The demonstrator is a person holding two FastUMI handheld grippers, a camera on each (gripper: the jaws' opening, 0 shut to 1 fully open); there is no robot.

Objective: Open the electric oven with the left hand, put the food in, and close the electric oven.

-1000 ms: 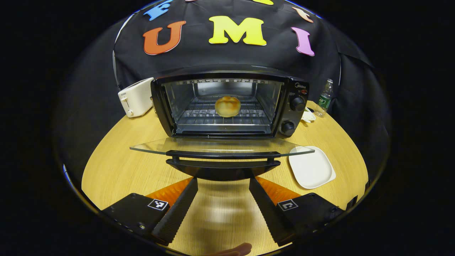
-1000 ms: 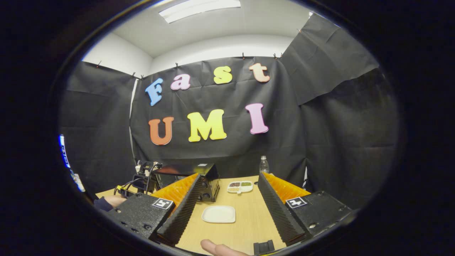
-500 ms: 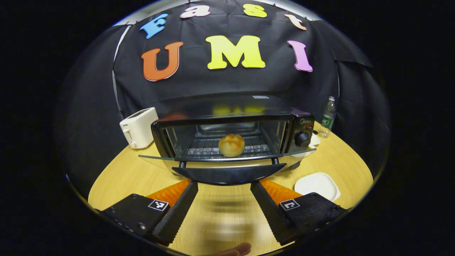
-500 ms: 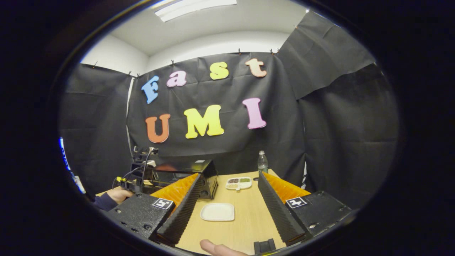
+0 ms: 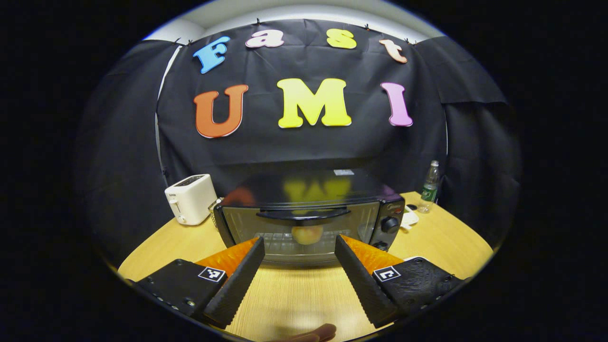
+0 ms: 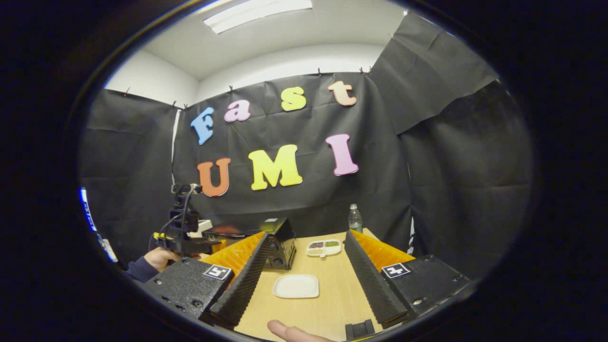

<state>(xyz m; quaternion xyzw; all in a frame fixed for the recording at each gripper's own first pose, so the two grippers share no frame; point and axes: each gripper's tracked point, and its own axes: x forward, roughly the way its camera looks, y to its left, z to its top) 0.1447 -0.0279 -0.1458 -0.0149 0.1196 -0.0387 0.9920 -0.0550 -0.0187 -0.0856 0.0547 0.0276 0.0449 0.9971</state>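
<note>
Looks like I'm at the tail end here: the toaster oven point(image 5: 306, 216) sits on the counter point(image 5: 441, 237) with its glass door point(image 5: 299, 230) up and apparently shut, and the bread roll point(image 5: 307, 233) is inside on the rack, visible through the glass. My left tongs point(image 5: 299, 251) are spread apart with nothing between them, just in front of the door handle point(image 5: 303, 213). The right tongs point(image 6: 304, 266) are also apart and empty, hanging over the empty white plate point(image 6: 296, 286). Next I'd just confirm the door is latched, maybe a light nudge on the handle. Can't tell if it's fully seated though; glare on the glass and my own tongs hide the bottom edge.
</note>
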